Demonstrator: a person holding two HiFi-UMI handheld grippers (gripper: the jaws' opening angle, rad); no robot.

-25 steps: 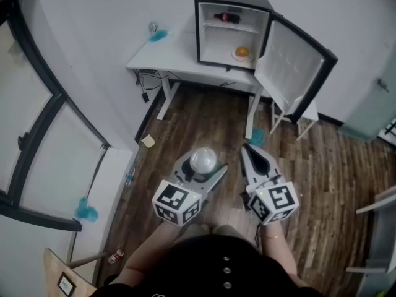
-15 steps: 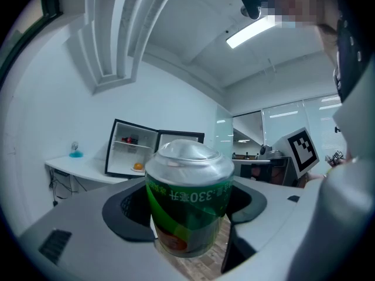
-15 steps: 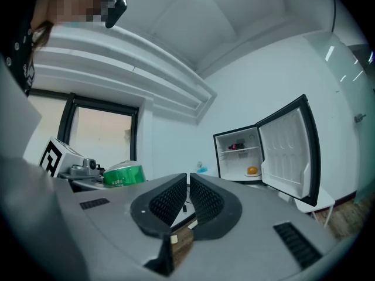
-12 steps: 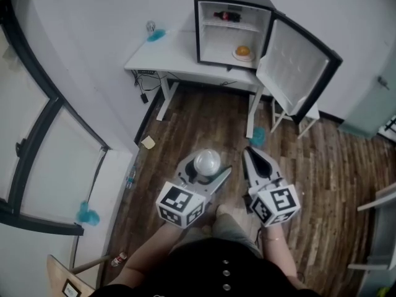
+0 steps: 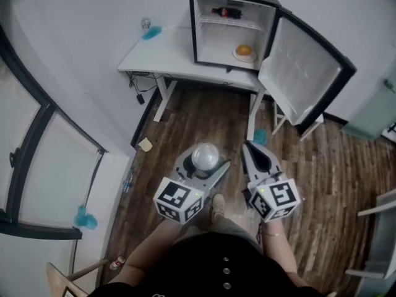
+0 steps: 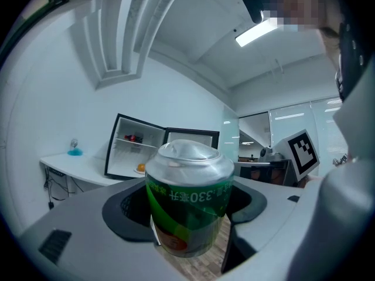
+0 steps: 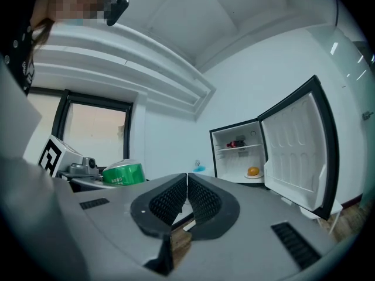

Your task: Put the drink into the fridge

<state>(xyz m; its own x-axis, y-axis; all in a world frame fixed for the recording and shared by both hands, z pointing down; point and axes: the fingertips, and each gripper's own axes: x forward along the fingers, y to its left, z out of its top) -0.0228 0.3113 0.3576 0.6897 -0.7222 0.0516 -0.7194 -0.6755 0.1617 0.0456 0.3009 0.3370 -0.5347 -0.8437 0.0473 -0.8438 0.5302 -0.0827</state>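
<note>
A green drink can (image 6: 187, 201) with a silver top (image 5: 204, 156) stands upright between the jaws of my left gripper (image 5: 207, 164), which is shut on it. The can shows again at the left of the right gripper view as the green can (image 7: 124, 173). My right gripper (image 5: 255, 154) is shut with nothing in it, its pads (image 7: 202, 199) pressed together. Ahead, the small black fridge (image 5: 232, 26) stands on a white table (image 5: 164, 57) with its door (image 5: 303, 70) swung wide open. Inside are a dark bottle (image 5: 226, 12) on the upper shelf and an orange on a plate (image 5: 244, 52) below.
A white stool (image 5: 297, 124) stands under the open door. On the table's far left corner sit a small jar and a blue object (image 5: 148, 31). Dark-framed windows (image 5: 43, 166) run along the left. Wood floor (image 5: 198, 125) lies between me and the table.
The fridge and table have come a little closer and shifted left in the head view. Both grippers keep their hold and place before me.
</note>
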